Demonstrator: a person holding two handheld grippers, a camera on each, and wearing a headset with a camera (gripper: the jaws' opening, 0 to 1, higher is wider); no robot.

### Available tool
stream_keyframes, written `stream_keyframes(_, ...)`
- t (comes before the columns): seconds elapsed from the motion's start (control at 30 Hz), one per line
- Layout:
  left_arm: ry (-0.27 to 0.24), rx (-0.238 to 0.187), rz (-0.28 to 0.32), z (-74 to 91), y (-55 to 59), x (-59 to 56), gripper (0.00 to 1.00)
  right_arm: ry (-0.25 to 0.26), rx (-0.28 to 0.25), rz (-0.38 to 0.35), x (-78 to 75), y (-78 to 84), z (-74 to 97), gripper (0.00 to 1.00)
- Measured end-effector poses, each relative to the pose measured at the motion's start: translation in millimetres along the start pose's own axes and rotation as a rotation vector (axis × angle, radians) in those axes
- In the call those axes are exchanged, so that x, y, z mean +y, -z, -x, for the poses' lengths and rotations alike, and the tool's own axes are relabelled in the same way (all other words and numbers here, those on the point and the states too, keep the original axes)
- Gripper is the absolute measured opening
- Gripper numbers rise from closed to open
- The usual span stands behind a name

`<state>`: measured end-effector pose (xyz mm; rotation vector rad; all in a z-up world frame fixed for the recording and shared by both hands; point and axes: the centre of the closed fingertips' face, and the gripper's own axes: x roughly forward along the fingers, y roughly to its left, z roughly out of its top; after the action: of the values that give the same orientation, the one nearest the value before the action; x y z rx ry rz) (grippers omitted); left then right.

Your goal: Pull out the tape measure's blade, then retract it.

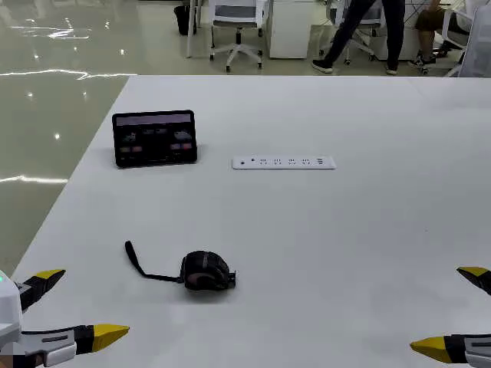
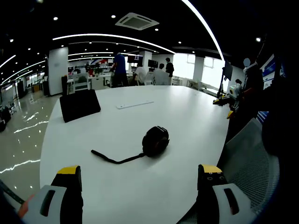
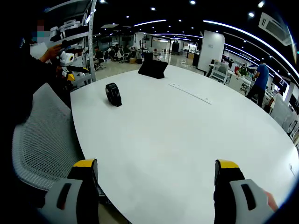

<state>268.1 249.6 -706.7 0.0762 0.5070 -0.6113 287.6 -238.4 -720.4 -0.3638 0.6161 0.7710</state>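
A black tape measure (image 1: 205,271) lies on the white table (image 1: 345,230) with its black wrist strap (image 1: 142,264) trailing to the left; its blade is fully inside. It sits a short way ahead of my left gripper (image 1: 75,305), which is open at the lower left edge with yellow tips. In the left gripper view the tape measure (image 2: 155,140) rests beyond the open jaws of the left gripper (image 2: 140,175). My right gripper (image 1: 456,310) is open at the lower right, far from the tape measure (image 3: 113,94), which appears at upper left in its view.
A dark tablet (image 1: 154,139) stands propped at the back left. A white power strip (image 1: 284,162) lies behind the table's middle. Office chairs (image 1: 238,31) and a walking person (image 1: 364,31) are beyond the far edge. A mesh chair (image 3: 42,140) stands by the near edge.
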Motion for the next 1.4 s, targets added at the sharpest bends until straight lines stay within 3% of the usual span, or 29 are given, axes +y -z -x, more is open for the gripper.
stream_keyframes(0.63,-0.006,-0.006,0.002,2.8,-3.8,-0.2,1.0,-0.002,-0.003,-0.005,-1.1,2.9,0.1,1.0)
stream_keyframes(0.83,0.036,-0.006,-0.031,-11.8,-11.4,-6.4,1.0,-0.006,-0.033,0.003,-3.7,-7.4,-5.8,1.0)
stream_keyframes(0.93,0.093,0.003,-0.112,-27.0,-20.8,-13.4,1.0,-0.041,-0.031,0.004,-0.2,-13.5,-13.8,1.0)
stream_keyframes(0.97,0.108,0.028,-0.122,-31.1,-20.2,-15.4,1.0,-0.04,-0.077,0.065,-1.2,-23.8,-16.7,1.0)
stream_keyframes(1.0,0.135,0.05,-0.149,-38.5,-22.1,-17.1,1.0,-0.045,-0.088,0.067,0.5,-28.5,-18.8,1.0)
stream_keyframes(1.07,0.151,0.06,-0.215,-48.9,-27.2,-16.6,1.0,-0.056,-0.072,0.049,0.8,-31.0,-23.9,1.0)
stream_keyframes(1.13,0.19,0.103,-0.257,-61.9,-28.1,-19.8,1.0,-0.074,-0.069,0.069,2.8,-37.1,-32.6,1.0)
stream_keyframes(1.23,0.225,0.12,-0.34,-77.3,-34.5,-21.4,1.0,-0.111,-0.071,0.071,7.8,-45.3,-42.9,1.0)
stream_keyframes(1.4,0.296,0.162,-0.417,-96.6,-41.7,-27.4,1.0,-0.127,-0.088,0.092,8.4,-58.7,-58.2,1.0)
